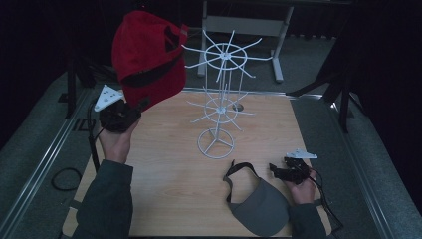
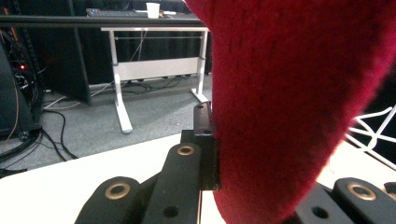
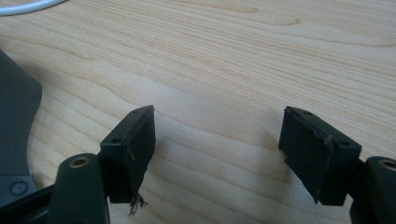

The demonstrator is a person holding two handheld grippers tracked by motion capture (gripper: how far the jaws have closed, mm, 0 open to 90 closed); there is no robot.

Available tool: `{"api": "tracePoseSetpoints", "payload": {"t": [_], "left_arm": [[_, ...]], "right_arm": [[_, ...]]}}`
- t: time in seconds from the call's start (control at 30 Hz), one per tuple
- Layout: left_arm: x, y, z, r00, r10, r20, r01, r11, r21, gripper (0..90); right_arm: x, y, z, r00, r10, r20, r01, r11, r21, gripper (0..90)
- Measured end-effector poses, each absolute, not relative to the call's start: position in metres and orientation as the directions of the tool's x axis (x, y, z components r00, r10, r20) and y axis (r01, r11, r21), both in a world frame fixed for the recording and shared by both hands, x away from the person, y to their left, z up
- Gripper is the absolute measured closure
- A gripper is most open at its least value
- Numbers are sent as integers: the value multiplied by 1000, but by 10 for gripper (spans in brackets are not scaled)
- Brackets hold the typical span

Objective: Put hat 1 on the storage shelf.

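Right jaw of left gripper (image 2: 261,186) hidden behind red cap (image 2: 299,102), itself cut off by top and right edges. Wire rack (image 2: 373,130) visible just as a few white prongs at right edge. Grey visor (image 3: 14,121) cut off at left edge. Right gripper (image 1: 278,169) too dark to read.

A red cap (image 1: 144,55), a grey visor (image 1: 259,204), a white wire rack (image 1: 221,99), a pale woodgrain table (image 1: 164,169).
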State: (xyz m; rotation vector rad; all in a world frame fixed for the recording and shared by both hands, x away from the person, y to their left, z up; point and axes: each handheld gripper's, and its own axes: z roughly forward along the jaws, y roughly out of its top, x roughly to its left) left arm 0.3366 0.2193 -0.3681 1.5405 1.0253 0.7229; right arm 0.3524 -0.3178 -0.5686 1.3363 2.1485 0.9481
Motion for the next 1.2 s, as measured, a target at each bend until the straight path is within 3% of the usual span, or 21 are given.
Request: {"api": "tracePoseSetpoints", "payload": {"t": [0.2, 0.5, 1.2], "left_arm": [[334, 220, -364, 451, 887, -97, 213, -2, 977, 858], [333, 212, -368, 455, 890, -41, 208, -62, 976, 858], [340, 198, -438, 425, 905, 13, 332, -170, 928, 854]], "right_arm": [[352, -318, -569, -439, 898, -8, 600, 300, 742, 270], [352, -318, -569, -439, 898, -8, 600, 300, 742, 270], [352, -318, -569, -439, 898, -8, 600, 299, 742, 270]]}}
